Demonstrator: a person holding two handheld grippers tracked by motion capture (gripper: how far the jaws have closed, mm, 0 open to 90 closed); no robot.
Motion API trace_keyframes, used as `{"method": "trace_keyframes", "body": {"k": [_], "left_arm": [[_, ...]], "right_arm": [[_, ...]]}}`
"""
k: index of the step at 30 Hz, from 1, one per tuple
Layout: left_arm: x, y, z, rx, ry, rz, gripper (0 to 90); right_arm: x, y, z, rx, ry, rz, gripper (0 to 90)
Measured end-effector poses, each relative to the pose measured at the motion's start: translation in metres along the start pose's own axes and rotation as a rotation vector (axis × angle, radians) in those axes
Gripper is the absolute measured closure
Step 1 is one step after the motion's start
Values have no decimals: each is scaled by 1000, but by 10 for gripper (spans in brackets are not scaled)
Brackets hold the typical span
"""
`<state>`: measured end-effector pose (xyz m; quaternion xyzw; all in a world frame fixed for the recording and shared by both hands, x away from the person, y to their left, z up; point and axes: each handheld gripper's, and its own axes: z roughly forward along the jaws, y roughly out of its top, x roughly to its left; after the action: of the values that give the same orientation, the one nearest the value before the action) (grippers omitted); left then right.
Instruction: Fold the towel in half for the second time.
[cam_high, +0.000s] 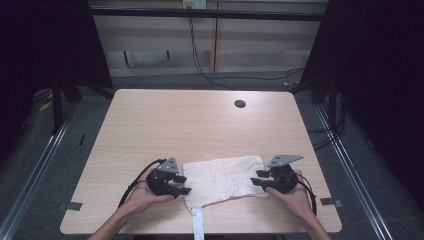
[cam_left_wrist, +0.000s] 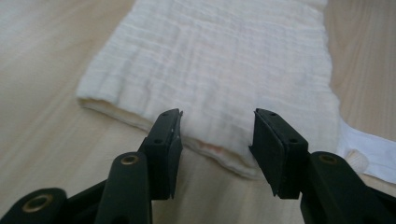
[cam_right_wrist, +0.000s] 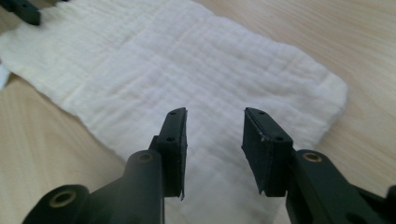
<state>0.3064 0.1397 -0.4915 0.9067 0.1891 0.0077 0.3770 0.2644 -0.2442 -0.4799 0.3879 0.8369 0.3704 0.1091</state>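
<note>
the folded white cloth (cam_high: 225, 179) lies flat near the front edge of the table (cam_high: 200, 120). left gripper (cam_high: 181, 184) and right gripper (cam_high: 258, 178) stand spread at its 2 ends, holding nothing. it looks like a fold is finished; next move needs a new grasp on an edge.

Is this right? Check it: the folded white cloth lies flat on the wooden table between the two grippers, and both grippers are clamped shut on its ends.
Not quite. The folded white cloth does lie flat on the wooden table between them, but neither gripper is clamped on it. The left gripper view shows the left gripper with jaws apart at the cloth's edge, and the right gripper view shows the right gripper open above it.
</note>
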Motion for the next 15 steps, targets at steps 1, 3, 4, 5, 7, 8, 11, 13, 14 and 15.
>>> {"method": "trace_keyframes", "body": {"k": [1,3,4,5,7,8,11,13,14,15], "left_arm": [[2,1,-3,-19,5,-15,502],[11,3,-12,-51,22,-46,490],[11,3,-12,-51,22,-46,487],[16,2,-16,-76,28,-68,487],[23,1,-21,-87,42,-98,482],[26,1,-22,-89,45,-102,478],[40,5,-29,-139,70,-133,500],[42,6,-32,-146,78,-134,512],[42,6,-32,-146,78,-134,518],[42,6,-33,-145,93,-141,517]], "right_arm": [[6,2,0,-13,30,-3,590],[12,5,4,-15,57,-3,576],[12,5,4,-15,57,-3,576],[15,7,6,-11,71,-9,572],[22,14,12,-10,97,-30,565],[29,22,19,1,127,-48,563],[44,32,28,11,171,-82,562],[55,38,33,14,186,-118,563],[55,38,33,14,186,-118,563],[64,44,39,15,213,-149,563]]}}
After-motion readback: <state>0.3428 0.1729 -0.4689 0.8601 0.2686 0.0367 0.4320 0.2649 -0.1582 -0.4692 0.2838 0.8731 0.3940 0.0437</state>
